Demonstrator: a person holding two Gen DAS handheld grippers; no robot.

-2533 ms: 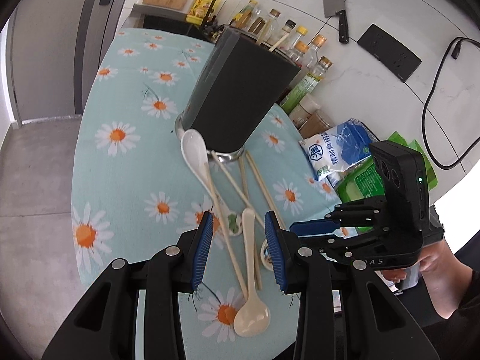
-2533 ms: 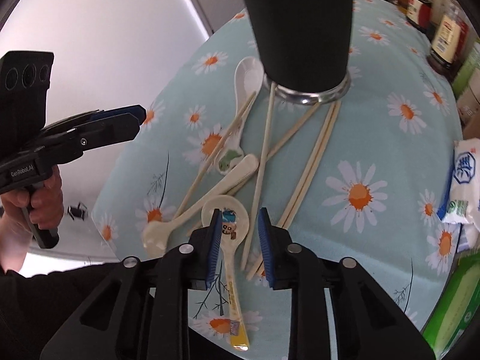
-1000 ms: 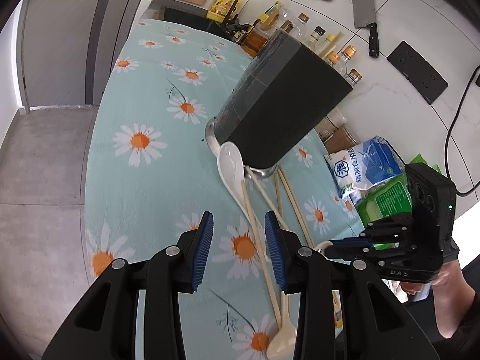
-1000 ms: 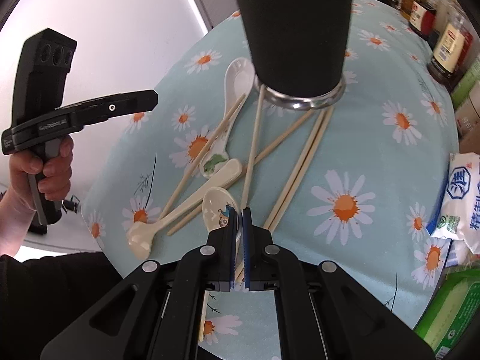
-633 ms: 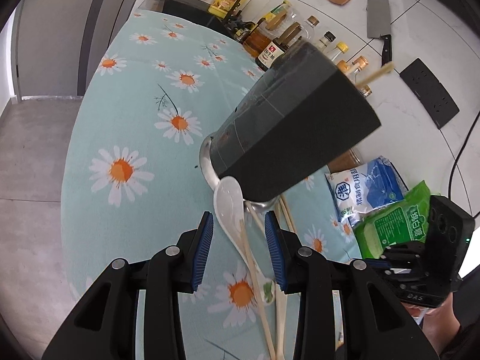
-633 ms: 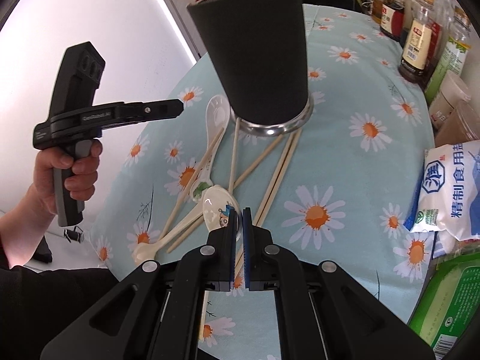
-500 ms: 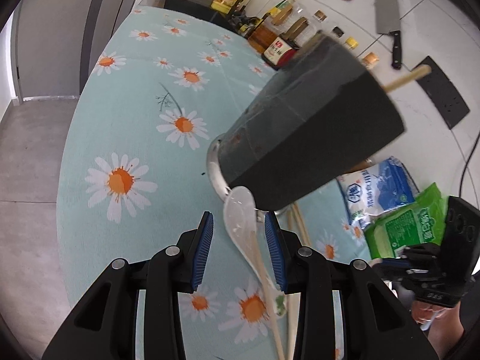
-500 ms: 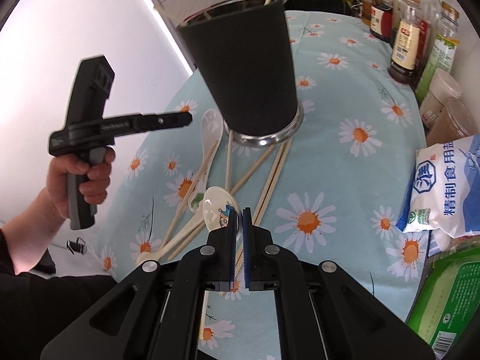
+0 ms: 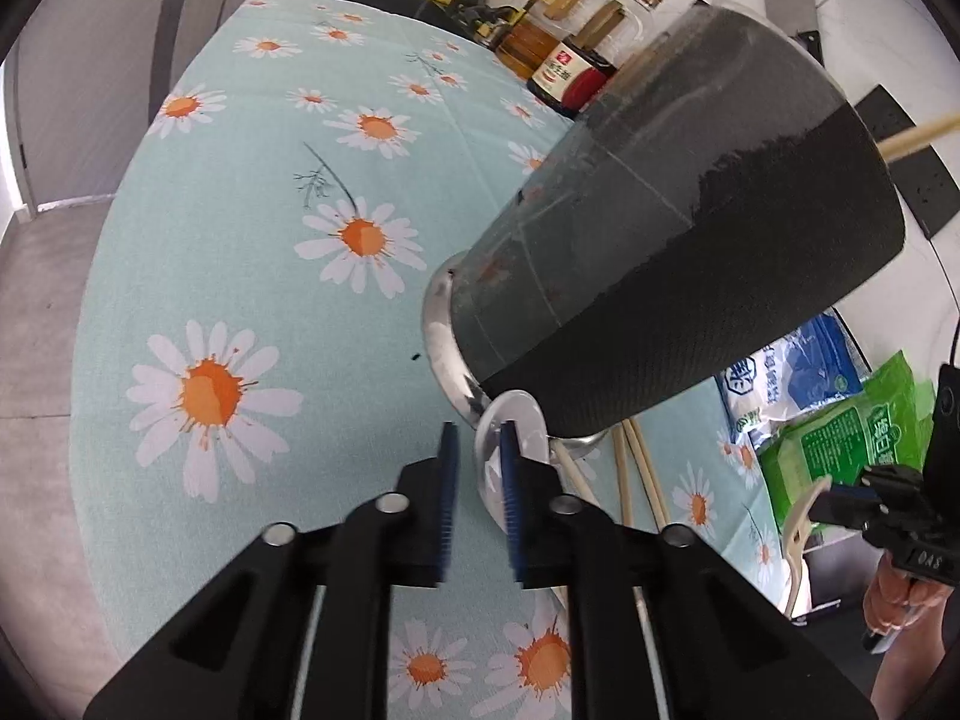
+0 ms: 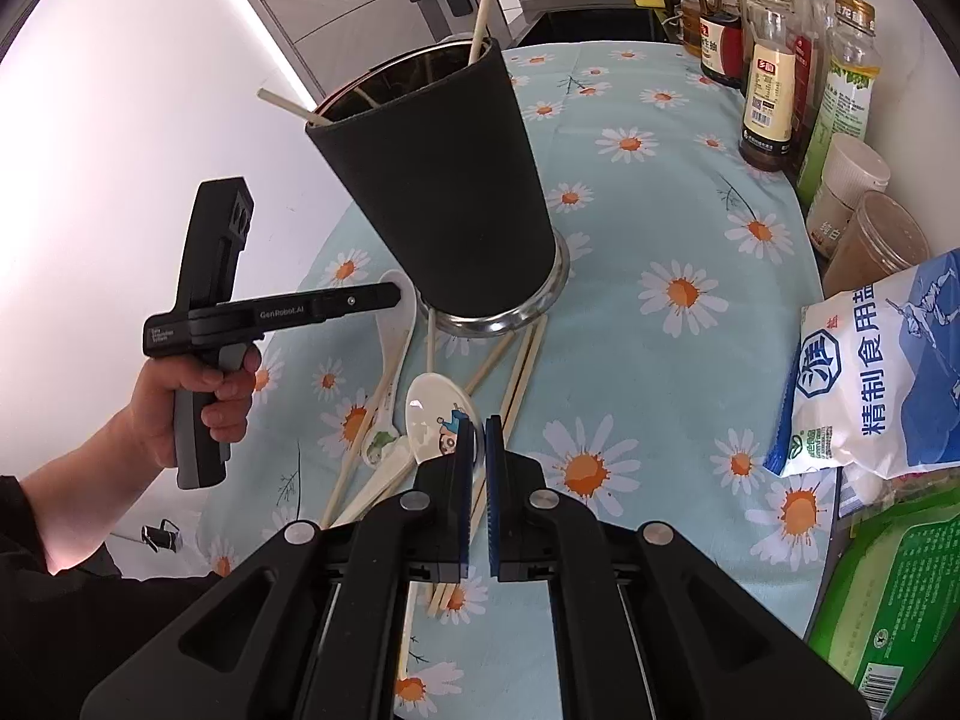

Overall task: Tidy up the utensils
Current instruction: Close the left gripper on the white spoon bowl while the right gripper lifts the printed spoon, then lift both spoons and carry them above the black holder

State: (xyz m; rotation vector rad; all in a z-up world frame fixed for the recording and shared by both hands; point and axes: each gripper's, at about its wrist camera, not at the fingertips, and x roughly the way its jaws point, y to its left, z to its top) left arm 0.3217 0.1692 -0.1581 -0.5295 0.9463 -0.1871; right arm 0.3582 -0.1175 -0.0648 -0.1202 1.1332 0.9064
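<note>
We are working over a table spread with a pale blue daisy-print cloth (image 10: 660, 228), in a kitchen: behind the black holder cup (image 10: 444, 192) a door and a dark counter edge are showing, and to the right of our tools bottles (image 10: 771, 84) are lining the wall.

Our left gripper (image 9: 478, 444) has just been closing its jaws and is showing only a narrow gap; the bowl of the white spoon (image 9: 510, 420) is lying just past its right finger, against the cup's steel base, and we cannot tell whether the pads are touching it. Our right gripper (image 10: 477, 438) is clamping the rim of the cartoon-printed spoon (image 10: 432, 414), holding its bowl up ahead of the fingers.

Counting from the right wrist view: one cup standing straight ahead; two chopsticks (image 10: 480, 18) sticking out of it; three more spoons, namely the white one left of the cup base, a frog-printed one (image 10: 378, 444) and a cream one (image 10: 384, 474) left of our right fingers; several loose chopsticks (image 10: 522, 372) fanning from the cup base toward us, too tangled to count. On the right a salt bag (image 10: 870, 384) and a green packet (image 10: 894, 588) are lying.
</note>
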